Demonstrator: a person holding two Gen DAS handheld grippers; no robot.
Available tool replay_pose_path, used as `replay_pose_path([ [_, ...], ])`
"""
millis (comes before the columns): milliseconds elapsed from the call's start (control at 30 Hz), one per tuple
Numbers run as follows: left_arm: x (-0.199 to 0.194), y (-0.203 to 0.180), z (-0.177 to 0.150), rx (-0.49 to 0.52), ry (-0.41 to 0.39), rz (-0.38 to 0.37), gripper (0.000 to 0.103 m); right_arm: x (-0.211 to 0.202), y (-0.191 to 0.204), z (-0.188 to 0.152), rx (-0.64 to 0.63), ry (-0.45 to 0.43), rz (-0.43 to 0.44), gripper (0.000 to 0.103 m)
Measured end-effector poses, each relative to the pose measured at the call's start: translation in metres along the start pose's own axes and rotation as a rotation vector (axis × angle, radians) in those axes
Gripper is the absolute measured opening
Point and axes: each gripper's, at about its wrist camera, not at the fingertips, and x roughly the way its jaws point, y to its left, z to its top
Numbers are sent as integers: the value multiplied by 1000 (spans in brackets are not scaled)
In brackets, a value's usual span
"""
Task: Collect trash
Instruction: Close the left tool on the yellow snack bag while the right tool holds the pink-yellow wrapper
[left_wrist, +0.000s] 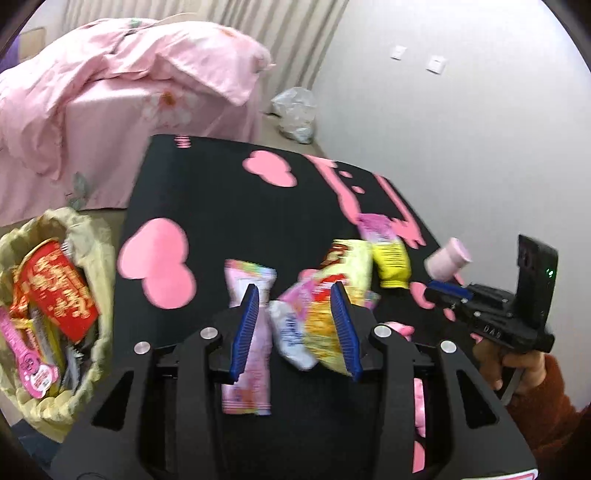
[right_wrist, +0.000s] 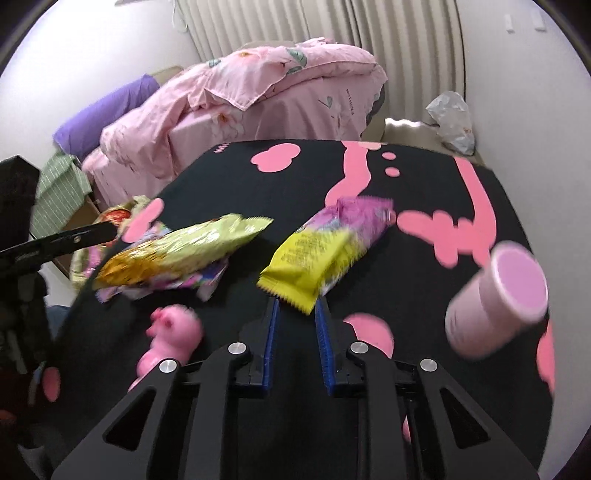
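Snack wrappers lie on a black table with pink shapes (left_wrist: 221, 192). My left gripper (left_wrist: 295, 306) is open above a pink wrapper (left_wrist: 247, 354), a small white one (left_wrist: 291, 336) and a yellow-green chip bag (left_wrist: 332, 295). A yellow-and-purple packet (left_wrist: 388, 251) lies further right. In the right wrist view my right gripper (right_wrist: 295, 306) is open, its tips just short of the yellow-and-purple packet (right_wrist: 317, 258). The chip bag (right_wrist: 177, 254) lies to its left. A pink cup (right_wrist: 498, 299) lies on its side at the right.
A bin lined with a yellow-green bag (left_wrist: 88, 236), holding several wrappers, stands left of the table. A pink pig toy (right_wrist: 170, 339) sits near the table's front. A bed with pink bedding (right_wrist: 258, 99) is behind. A clear plastic bag (left_wrist: 295, 114) lies on the floor by the wall.
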Motion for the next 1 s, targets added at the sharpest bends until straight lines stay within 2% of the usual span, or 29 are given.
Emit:
replay_pose_path([
  [67,8,-11,1,23,36,-47,42,-5,-2,-10,18,-4,-17,20],
  [100,15,-16,2,31,59,-66,50,-6,-3,-12,19,-4,-25,20],
  [200,32,-28,1,49,102,-53,52,-9,-7,-13,41,-26,-51,22],
  [233,38,-34,1,61,117,-27,52,-9,-8,-9,56,-38,-60,32],
  [267,40,-37,-1,72,120,-5,52,-10,-10,-8,66,-45,-62,52],
  [300,42,-42,-2,95,119,35,52,-10,-11,-4,80,-65,-37,60],
  [333,43,-46,-4,118,118,72,52,-10,-12,-1,94,-96,26,64],
  [367,43,-48,-6,134,118,96,52,-8,-13,1,98,-90,46,66],
  [433,40,-49,-8,149,117,109,52,5,-7,8,63,-4,43,66],
  [533,37,-45,-9,133,116,101,52,9,0,17,42,-45,-49,66],
  [633,33,-41,-7,110,112,100,52,22,-5,30,112,-36,-112,66],
  [700,30,-37,-7,94,101,93,52,36,-13,37,186,24,-101,66],
  [733,26,-34,-6,79,84,82,51,43,-18,39,230,38,-63,66],
  [800,20,-31,-6,62,62,68,50,48,-24,42,268,22,-36,66],
  [900,10,-25,-5,37,22,48,50,54,-21,46,248,8,-58,66],
  [1000,4,-22,-4,29,5,83,50,61,-10,48,175,21,-85,63],
])
